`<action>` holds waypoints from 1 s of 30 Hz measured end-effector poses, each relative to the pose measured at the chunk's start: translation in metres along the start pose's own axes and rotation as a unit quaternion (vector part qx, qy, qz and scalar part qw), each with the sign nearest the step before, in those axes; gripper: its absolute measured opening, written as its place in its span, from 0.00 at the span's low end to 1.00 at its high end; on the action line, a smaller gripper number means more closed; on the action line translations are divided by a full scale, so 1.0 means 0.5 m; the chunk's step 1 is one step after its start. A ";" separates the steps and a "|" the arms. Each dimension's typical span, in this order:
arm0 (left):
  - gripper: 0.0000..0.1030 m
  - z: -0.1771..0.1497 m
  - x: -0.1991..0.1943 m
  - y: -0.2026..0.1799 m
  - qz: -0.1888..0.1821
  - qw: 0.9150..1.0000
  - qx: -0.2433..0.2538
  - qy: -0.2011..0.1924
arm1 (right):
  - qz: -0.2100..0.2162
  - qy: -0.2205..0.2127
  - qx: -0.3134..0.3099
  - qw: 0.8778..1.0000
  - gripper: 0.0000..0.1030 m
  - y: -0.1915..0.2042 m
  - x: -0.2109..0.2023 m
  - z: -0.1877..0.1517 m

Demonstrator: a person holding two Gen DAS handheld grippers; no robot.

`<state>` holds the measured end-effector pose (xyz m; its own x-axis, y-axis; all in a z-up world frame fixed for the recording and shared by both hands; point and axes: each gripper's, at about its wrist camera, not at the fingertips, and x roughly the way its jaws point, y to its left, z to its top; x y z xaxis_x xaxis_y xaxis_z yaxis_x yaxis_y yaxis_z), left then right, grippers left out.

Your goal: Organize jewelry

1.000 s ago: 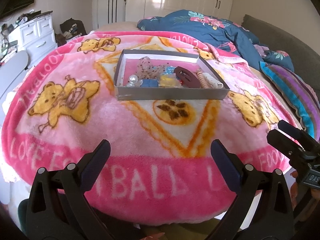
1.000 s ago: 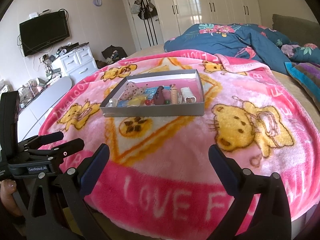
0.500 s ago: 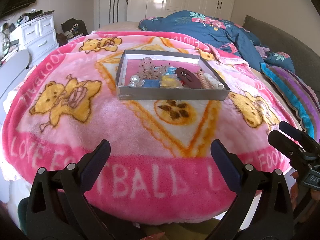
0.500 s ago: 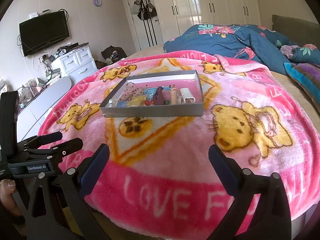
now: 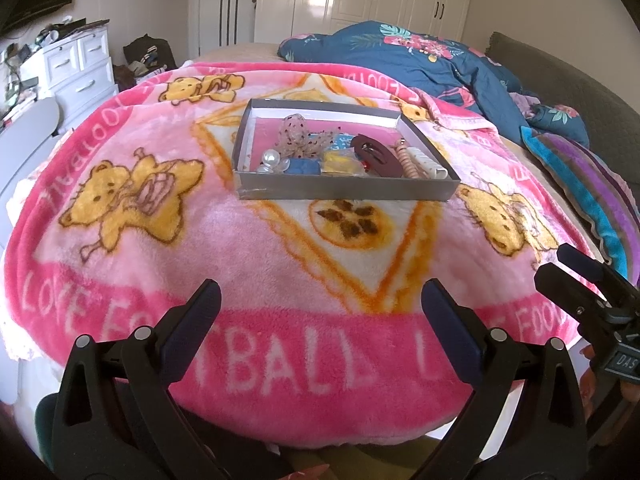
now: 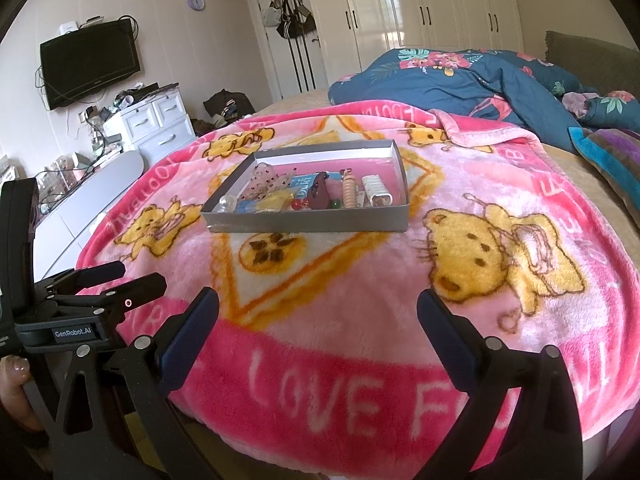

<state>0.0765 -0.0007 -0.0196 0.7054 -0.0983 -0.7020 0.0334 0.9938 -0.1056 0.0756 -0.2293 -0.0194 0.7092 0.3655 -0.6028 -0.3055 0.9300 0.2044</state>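
A shallow grey tray [image 5: 344, 191] [image 6: 308, 225] lies on the pink bear blanket [image 5: 280, 240], holding mixed jewelry and hair pieces: pearl beads [image 5: 271, 158], a dotted mesh bow [image 5: 298, 136], a dark brown hair clip [image 5: 376, 155] [image 6: 318, 194], a beaded bracelet [image 6: 348, 194] and a white clip [image 6: 378, 194]. My left gripper [image 5: 320, 302] hangs open over the blanket's near edge, well short of the tray, nothing between its fingers. My right gripper [image 6: 318, 312] is open too, at about the same distance. Each gripper shows in the other's view at the side.
A rumpled blue floral duvet [image 5: 420, 64] and a striped pillow [image 5: 588, 188] lie behind and right of the tray. White drawers [image 6: 156, 124] and a wall television [image 6: 90, 66] stand at the left. A hand [image 6: 16, 396] grips the left tool.
Both views have crept slightly nearer the tray and tilted a little. Both grippers stay open and the tray's contents have not moved.
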 end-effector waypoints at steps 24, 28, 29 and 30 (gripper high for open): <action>0.91 -0.003 -0.003 0.002 -0.002 1.000 -0.001 0.001 | -0.004 0.000 0.000 1.000 0.96 0.002 -0.006 0.001; 0.91 -0.005 -0.002 0.000 -0.003 1.000 0.000 0.002 | -0.009 0.005 0.001 1.000 0.96 0.003 -0.005 0.001; 0.91 -0.007 -0.002 -0.002 -0.002 1.000 0.003 0.000 | -0.010 0.004 0.000 1.000 0.96 0.002 -0.006 0.002; 0.91 -0.008 -0.003 -0.002 -0.001 1.000 0.004 -0.001 | -0.015 0.003 -0.001 1.000 0.96 0.001 -0.007 0.003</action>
<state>0.0725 -0.0018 -0.0214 0.7062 -0.1010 -0.7008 0.0408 0.9939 -0.1021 0.0737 -0.2299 -0.0160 0.7137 0.3372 -0.6139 -0.2854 0.9404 0.1848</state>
